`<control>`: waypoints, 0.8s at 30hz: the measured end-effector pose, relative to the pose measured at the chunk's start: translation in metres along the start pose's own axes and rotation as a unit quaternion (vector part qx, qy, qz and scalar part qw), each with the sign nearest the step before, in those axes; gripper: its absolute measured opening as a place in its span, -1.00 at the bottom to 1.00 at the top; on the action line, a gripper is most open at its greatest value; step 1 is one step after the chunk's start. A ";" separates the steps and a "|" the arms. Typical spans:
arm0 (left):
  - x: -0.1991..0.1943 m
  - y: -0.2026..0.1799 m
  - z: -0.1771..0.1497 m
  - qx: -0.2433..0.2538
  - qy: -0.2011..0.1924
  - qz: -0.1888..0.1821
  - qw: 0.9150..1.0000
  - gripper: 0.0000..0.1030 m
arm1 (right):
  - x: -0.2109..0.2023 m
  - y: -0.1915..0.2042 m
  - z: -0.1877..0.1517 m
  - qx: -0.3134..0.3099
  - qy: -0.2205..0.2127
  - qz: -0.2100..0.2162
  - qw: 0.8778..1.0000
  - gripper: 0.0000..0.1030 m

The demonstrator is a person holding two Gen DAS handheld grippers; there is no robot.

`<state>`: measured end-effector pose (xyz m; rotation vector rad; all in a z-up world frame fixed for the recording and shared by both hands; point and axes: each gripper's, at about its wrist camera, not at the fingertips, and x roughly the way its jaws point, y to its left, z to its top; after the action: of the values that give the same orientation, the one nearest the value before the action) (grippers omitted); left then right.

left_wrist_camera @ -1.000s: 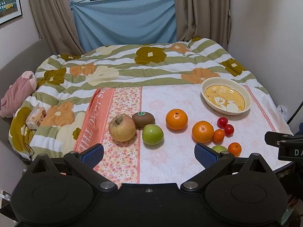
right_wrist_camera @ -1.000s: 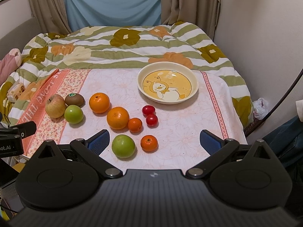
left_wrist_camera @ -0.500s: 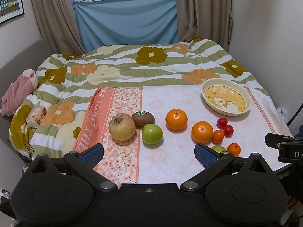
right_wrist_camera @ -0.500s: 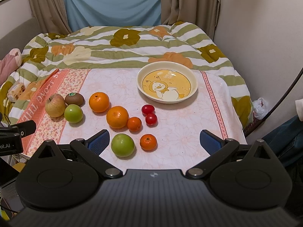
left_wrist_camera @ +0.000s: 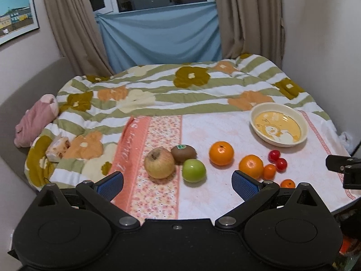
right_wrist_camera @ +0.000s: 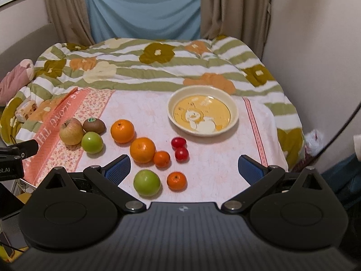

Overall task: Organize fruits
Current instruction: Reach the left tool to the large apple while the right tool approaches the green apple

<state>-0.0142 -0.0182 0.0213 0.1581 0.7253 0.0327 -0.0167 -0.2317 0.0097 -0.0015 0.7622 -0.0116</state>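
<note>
a: how far along is the sorting?
b: by my reading it hasn't begun. the bowl (right_wrist_camera: 234,115), cream with a yellow cartoon inside, holds nothing, and every fruit lies loose on the pink cloth (right_wrist_camera: 144,103) in front of it.
a: what fruit, and where from the bowl?
b: closest in front are two red cherry tomatoes (right_wrist_camera: 179,148), touching each other. further out to the bowl's left run two oranges (right_wrist_camera: 132,140), a small tangerine (right_wrist_camera: 161,158) against the nearer one, then a kiwi (right_wrist_camera: 94,125) with a green sticker, a yellowish apple (right_wrist_camera: 71,131) and a green apple (right_wrist_camera: 92,142) huddled together. farthest in front of the bowl sit a second green apple (right_wrist_camera: 146,183) and another tangerine (right_wrist_camera: 177,181).
a: and the grippers?
b: the left gripper (left_wrist_camera: 177,183) is spread wide with nothing between its blue pads, hovering short of the apple cluster. the right gripper (right_wrist_camera: 184,169) is likewise wide apart and empty, above the near green apple and tangerine.
a: so everything's left?
b: i'd judge so.
</note>
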 end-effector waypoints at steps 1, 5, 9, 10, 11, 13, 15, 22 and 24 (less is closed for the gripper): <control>0.001 0.001 0.000 -0.002 0.001 0.002 1.000 1.00 | 0.001 -0.001 0.001 -0.002 -0.002 0.005 1.000 1.00; 0.004 0.002 -0.005 -0.004 0.003 0.027 1.000 1.00 | 0.006 -0.002 0.004 -0.008 -0.009 0.036 0.999 1.00; 0.009 0.011 -0.009 -0.001 -0.012 0.050 0.999 1.00 | 0.016 0.004 0.005 -0.021 -0.014 0.069 0.997 1.00; 0.012 0.015 -0.009 -0.001 -0.015 0.052 0.999 1.00 | 0.020 0.007 0.004 -0.026 -0.015 0.076 0.997 1.00; 0.014 0.019 -0.009 -0.001 -0.016 0.052 0.999 1.00 | 0.023 0.010 0.004 -0.029 -0.012 0.080 0.996 1.00; 0.024 0.029 -0.008 -0.005 -0.010 0.038 0.999 1.00 | 0.029 0.018 0.005 -0.031 -0.007 0.088 0.996 1.00; 0.034 0.041 -0.005 -0.011 -0.003 0.030 0.999 1.00 | 0.036 0.027 0.007 -0.027 -0.005 0.102 0.994 1.00; 0.083 0.076 0.006 0.014 0.024 -0.011 1.000 1.00 | 0.068 0.067 0.013 -0.008 -0.005 0.111 0.994 1.00; 0.101 0.085 0.009 0.026 0.033 -0.030 0.999 1.00 | 0.081 0.080 0.014 -0.003 -0.001 0.114 0.993 1.00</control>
<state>0.0696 0.0733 -0.0248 0.1861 0.7970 -0.0395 0.0520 -0.1526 -0.0365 0.0804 0.7574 0.2086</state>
